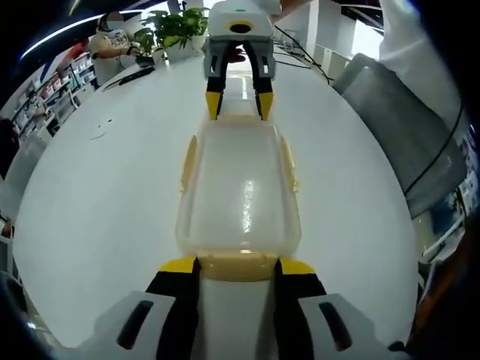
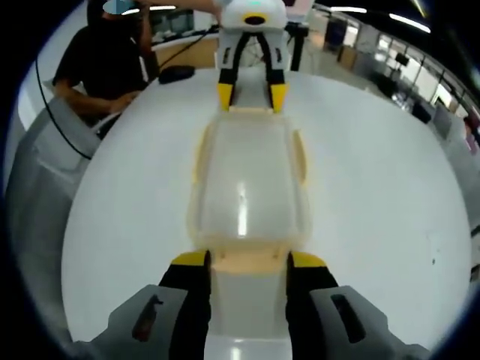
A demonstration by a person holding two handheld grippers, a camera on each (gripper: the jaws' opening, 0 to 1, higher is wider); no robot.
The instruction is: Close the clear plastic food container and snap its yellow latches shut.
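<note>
Resting lengthwise on a round white table (image 1: 97,210), the clear plastic food container (image 1: 240,191) has its lid already down, with a gripper facing each short end. The left gripper (image 1: 237,264) and right gripper (image 2: 247,259) both have their jaws spread apart, each straddling a yellow end latch (image 1: 237,265) without clamping it. The side latches (image 1: 188,161) look unfastened, so snapping probably remains.
</note>
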